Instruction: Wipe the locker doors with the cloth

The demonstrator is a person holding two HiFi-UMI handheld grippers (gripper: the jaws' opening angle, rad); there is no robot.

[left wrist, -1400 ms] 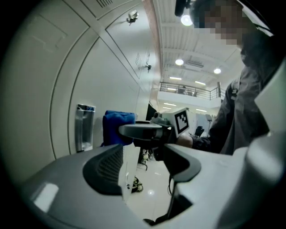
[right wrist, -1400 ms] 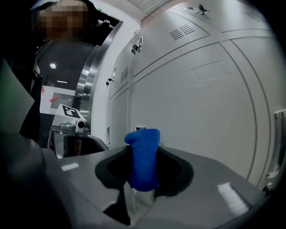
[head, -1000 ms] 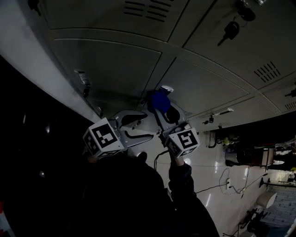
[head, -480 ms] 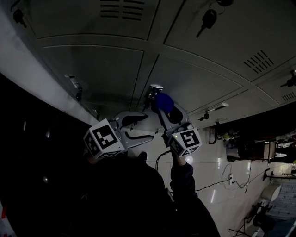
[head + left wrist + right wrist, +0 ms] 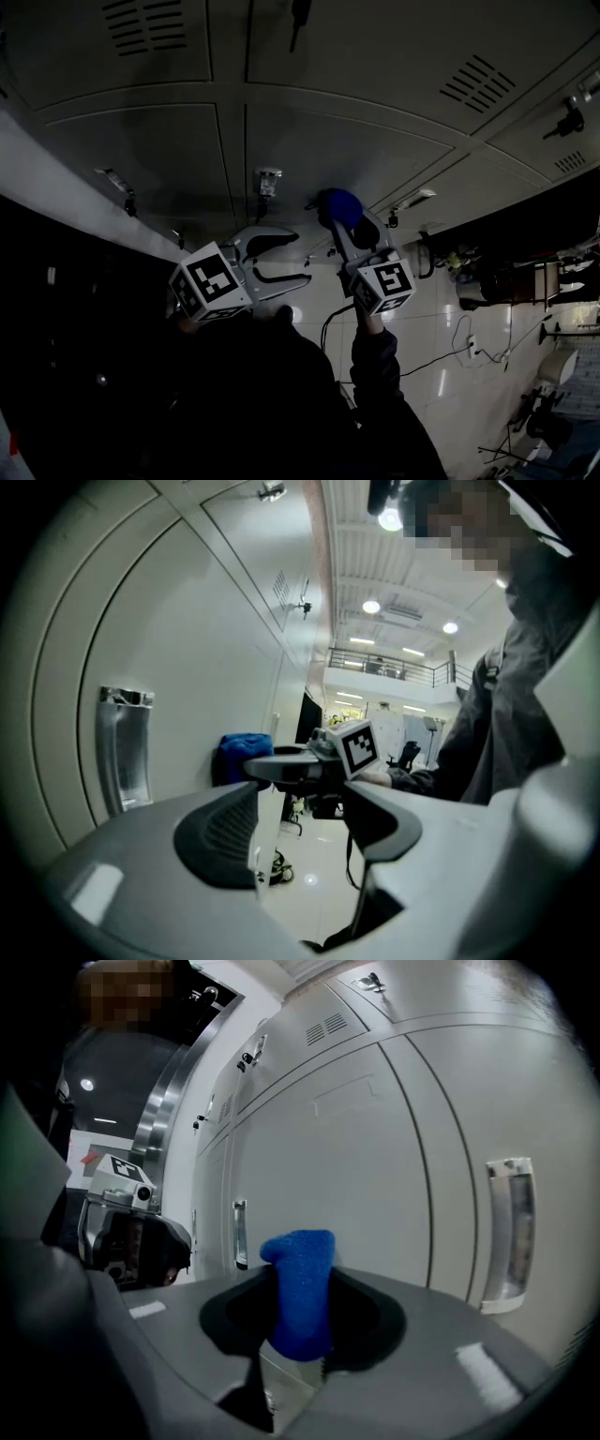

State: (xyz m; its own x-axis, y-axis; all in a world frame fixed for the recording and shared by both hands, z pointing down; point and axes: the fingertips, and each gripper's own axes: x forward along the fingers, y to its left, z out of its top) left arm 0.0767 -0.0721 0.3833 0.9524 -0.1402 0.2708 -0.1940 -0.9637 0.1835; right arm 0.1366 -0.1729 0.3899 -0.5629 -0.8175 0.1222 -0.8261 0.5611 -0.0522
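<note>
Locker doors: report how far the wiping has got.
Done: nothing shows it; no door looks visibly wiped or unwiped. In hand: the right gripper clamps the blue cloth close to a door. The left gripper is open, empty. Left: cannot tell how many doors.

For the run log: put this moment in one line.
right tool: shut on cloth | cloth: at door | left tool: open, empty
</note>
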